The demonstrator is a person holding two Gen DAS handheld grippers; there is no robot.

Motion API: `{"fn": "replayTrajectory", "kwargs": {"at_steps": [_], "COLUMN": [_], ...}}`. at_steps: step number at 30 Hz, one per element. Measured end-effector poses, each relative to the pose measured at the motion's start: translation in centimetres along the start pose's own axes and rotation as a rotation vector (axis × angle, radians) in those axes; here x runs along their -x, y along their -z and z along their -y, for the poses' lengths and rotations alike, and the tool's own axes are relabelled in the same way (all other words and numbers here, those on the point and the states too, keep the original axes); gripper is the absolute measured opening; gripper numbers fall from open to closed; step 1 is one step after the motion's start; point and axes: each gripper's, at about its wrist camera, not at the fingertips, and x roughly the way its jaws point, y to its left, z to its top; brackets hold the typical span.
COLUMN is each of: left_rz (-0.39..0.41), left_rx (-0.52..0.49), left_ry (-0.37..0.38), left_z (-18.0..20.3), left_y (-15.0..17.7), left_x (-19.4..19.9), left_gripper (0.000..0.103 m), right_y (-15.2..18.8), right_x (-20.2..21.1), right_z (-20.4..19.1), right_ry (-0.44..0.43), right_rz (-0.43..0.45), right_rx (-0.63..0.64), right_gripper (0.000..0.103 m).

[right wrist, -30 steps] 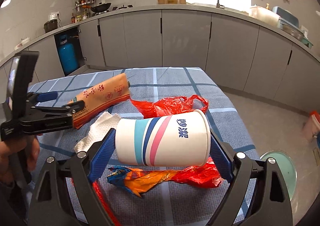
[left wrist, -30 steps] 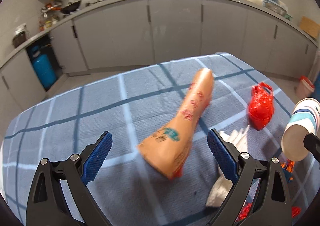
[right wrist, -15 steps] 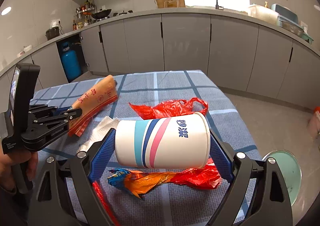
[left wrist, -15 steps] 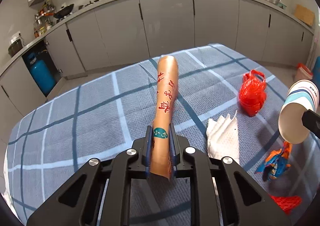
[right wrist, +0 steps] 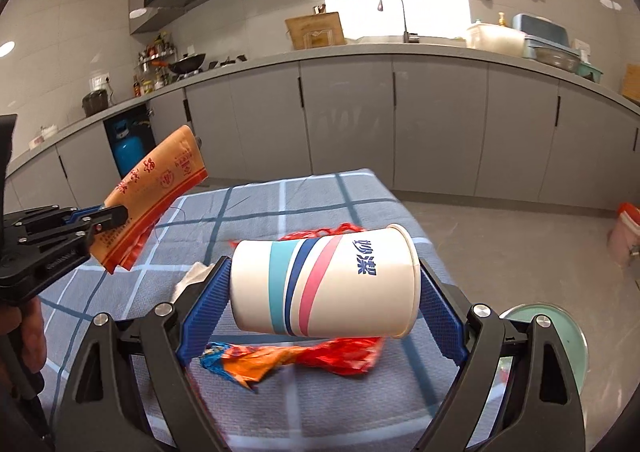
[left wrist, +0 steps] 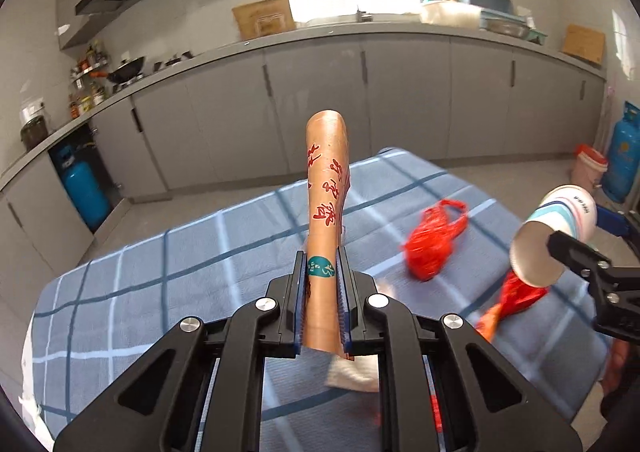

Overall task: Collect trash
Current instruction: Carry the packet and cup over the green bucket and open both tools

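My left gripper (left wrist: 322,284) is shut on a tan paper bag with red characters (left wrist: 326,203) and holds it tilted up above the blue checked tablecloth (left wrist: 160,276). The bag also shows in the right wrist view (right wrist: 156,191), at the left, in that gripper (right wrist: 106,221). My right gripper (right wrist: 324,288) is shut on a white paper cup with teal, blue and pink stripes (right wrist: 324,284), lying sideways above the table. The cup also shows at the right of the left wrist view (left wrist: 554,230). A red plastic bag (left wrist: 434,244), a white tissue (right wrist: 192,276) and an orange-blue wrapper (right wrist: 256,362) lie on the cloth.
A round green bin lid (right wrist: 568,340) sits on the floor right of the table. Grey kitchen cabinets (right wrist: 352,123) run behind. A blue gas cylinder (left wrist: 84,187) stands at the left. A small pink bin (left wrist: 588,167) and another cylinder (left wrist: 622,159) stand at the right.
My left gripper closed on the paper bag and lifted it off the cloth, tilting it upward. My right gripper, still holding the cup, rose a little.
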Motion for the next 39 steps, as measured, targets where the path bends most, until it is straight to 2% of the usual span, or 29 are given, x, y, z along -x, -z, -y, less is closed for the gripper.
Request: {"fn": "replayTrajectory", "kwargs": {"at_steps": [11, 24, 32, 39], "left_rz": [0.013, -0.037, -0.106, -0.160], "left_rx": [-0.114, -0.236, -0.291, -0.327], "left_ry": [0.164, 0.364, 0.439, 0.469], "left_z": [9.0, 21.5, 27.6, 31.0], "left_y": [-1.5, -1.7, -0.8, 0.1], "left_x": [0.8, -0.7, -3.3, -5.4], "left_gripper": [0.015, 0.015, 0.015, 0.015], "right_y": [0.7, 4.6, 7.2, 7.9], "right_x": [3.0, 5.5, 4.6, 3.6], "right_z": [7.2, 18.3, 22.9, 25.7], "right_ry": [0.110, 0.263, 0.294, 0.304], "right_rz": [0.024, -0.007, -0.045, -0.060], "right_rx": [-0.086, -0.204, -0.262, -0.290], "right_gripper": [0.087, 0.087, 0.087, 0.087]}}
